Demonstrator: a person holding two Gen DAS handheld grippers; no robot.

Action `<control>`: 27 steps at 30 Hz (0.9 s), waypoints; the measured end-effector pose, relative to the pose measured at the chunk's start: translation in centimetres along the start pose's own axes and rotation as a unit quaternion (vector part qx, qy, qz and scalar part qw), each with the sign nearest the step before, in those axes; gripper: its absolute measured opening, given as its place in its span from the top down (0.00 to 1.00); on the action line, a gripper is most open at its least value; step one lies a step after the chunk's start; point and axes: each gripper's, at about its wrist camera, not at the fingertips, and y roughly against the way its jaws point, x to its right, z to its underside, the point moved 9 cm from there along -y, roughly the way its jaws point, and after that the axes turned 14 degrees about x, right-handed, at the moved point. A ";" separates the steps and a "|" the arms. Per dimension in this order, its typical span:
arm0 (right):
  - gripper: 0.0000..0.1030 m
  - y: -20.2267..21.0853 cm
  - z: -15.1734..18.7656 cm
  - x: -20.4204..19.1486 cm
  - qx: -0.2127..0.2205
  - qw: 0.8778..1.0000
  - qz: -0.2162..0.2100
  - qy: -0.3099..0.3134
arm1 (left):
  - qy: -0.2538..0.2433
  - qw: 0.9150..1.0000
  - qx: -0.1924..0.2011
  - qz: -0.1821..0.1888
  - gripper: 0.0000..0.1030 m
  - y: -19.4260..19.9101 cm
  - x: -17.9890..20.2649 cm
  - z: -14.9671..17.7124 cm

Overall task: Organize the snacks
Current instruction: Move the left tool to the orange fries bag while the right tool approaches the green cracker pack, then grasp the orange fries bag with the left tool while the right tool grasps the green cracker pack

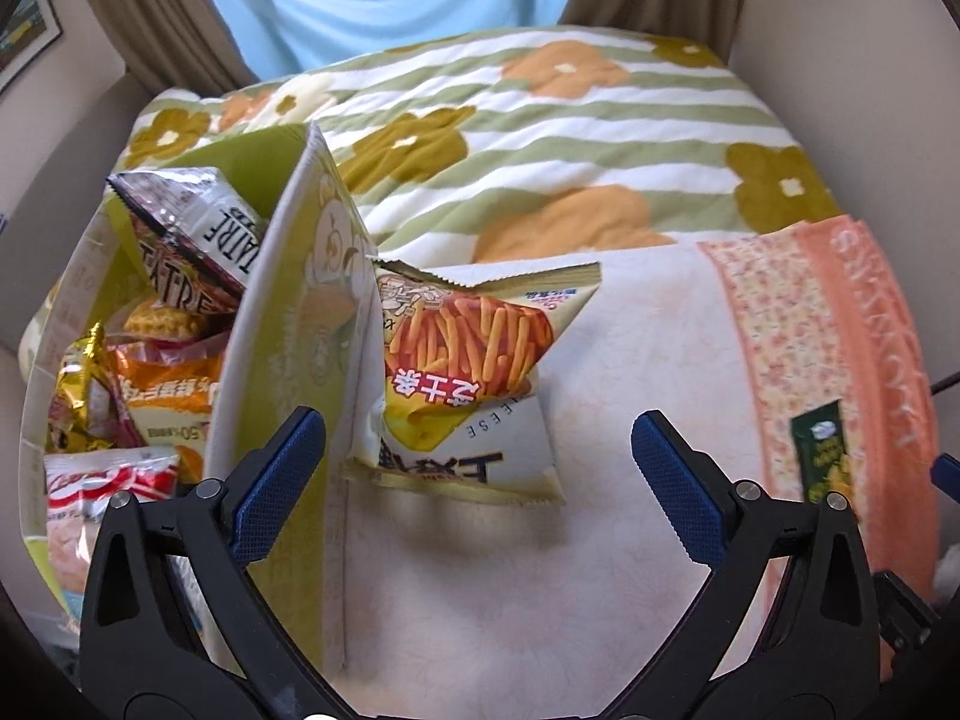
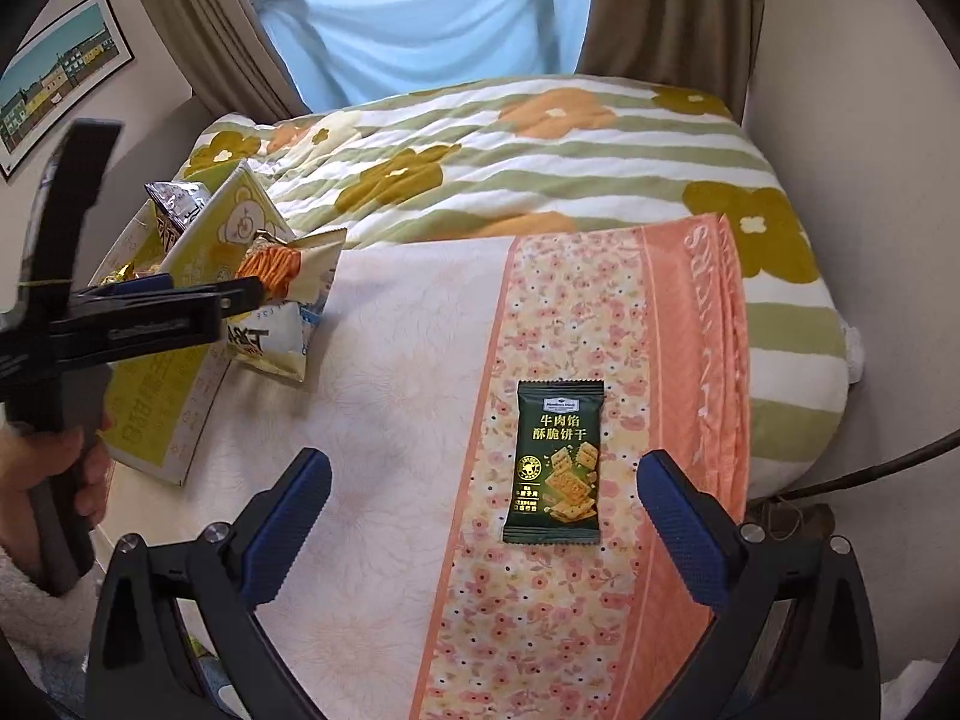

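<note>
A green-and-white cardboard box (image 1: 282, 324) stands on the bed at the left with several snack bags inside, among them a silver-black bag (image 1: 192, 240). A yellow bag of cheese sticks (image 1: 462, 378) leans against the box's outer wall. My left gripper (image 1: 480, 450) is open and empty just short of that bag. A dark green cracker packet (image 2: 555, 462) lies flat on the pink flowered towel (image 2: 672, 360). My right gripper (image 2: 483, 516) is open and empty, hovering just short of the packet. The left gripper (image 2: 240, 294) also shows in the right wrist view, beside the box (image 2: 156, 408).
A striped flower quilt (image 2: 540, 168) covers the far half of the bed. Brown curtains (image 2: 666, 6) and a blue sheet (image 2: 420, 18) hang behind. A framed picture (image 2: 54, 72) hangs on the left wall. A cable (image 2: 870, 474) runs off the bed's right edge.
</note>
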 end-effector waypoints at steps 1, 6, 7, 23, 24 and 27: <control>0.01 -0.3 0.1 0.0 -0.002 1.000 -0.001 -0.001 | -0.006 1.000 -0.006 -0.009 0.02 -0.8 0.0 0.2; 0.01 -2.1 1.4 0.2 -0.028 1.000 0.003 0.004 | -0.053 0.997 -0.017 -0.056 0.02 -3.7 0.2 0.6; 0.01 -2.5 1.7 0.2 -0.035 0.999 0.005 0.005 | -0.060 0.996 -0.017 -0.061 0.02 -4.0 0.2 0.4; 0.01 -4.4 1.6 0.8 -0.052 0.998 0.017 0.004 | -0.095 0.992 -0.059 -0.058 0.16 -7.8 1.6 0.8; 0.01 -4.4 1.7 0.9 -0.052 0.998 0.019 0.005 | -0.096 0.992 -0.065 -0.059 0.17 -8.1 1.6 1.0; 0.01 -4.9 2.0 1.4 -0.057 0.998 0.028 0.004 | -0.088 0.992 -0.073 -0.044 0.29 -8.5 1.7 1.4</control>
